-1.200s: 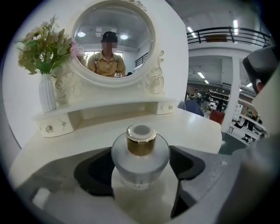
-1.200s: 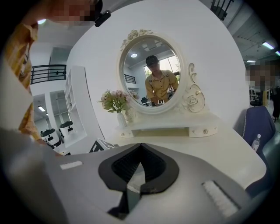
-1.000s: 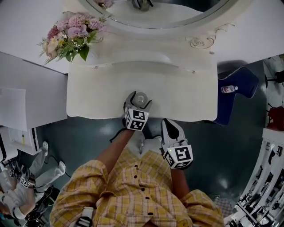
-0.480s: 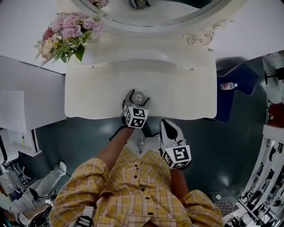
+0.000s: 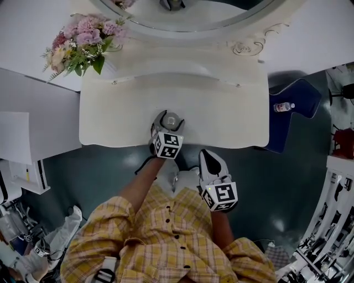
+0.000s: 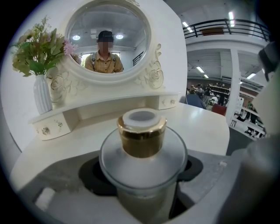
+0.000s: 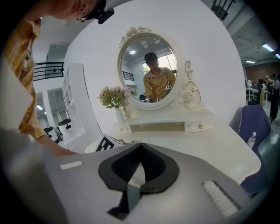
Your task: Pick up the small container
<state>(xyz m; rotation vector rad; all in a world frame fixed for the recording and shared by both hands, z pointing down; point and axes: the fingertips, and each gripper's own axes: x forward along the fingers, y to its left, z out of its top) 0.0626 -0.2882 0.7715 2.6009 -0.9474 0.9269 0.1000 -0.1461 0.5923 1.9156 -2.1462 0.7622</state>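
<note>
The small container [image 5: 172,120] is a frosted glass jar with a gold collar and white cap [image 6: 141,131]. It stands upright near the front edge of the white vanity table [image 5: 116,119]. My left gripper [image 5: 171,118] reaches over that edge with the jar between its jaws. The jaws are closing, and dark gaps still show on both sides of the jar in the left gripper view. My right gripper [image 5: 209,159] hangs shut and empty off the table, in front of the person's yellow plaid shirt; its tips [image 7: 140,148] meet.
An oval mirror [image 5: 193,16] rises at the back of the table, with a vase of pink flowers [image 5: 83,44] at the back left. To the right stands a blue chair [image 5: 301,97] holding a water bottle [image 5: 283,107]. A white shelf unit [image 5: 30,130] is at the left.
The left gripper stays around the jar at the table's front edge. The right gripper holds its place. The head view has shifted slightly, so the table sits a little lower and to the left.
</note>
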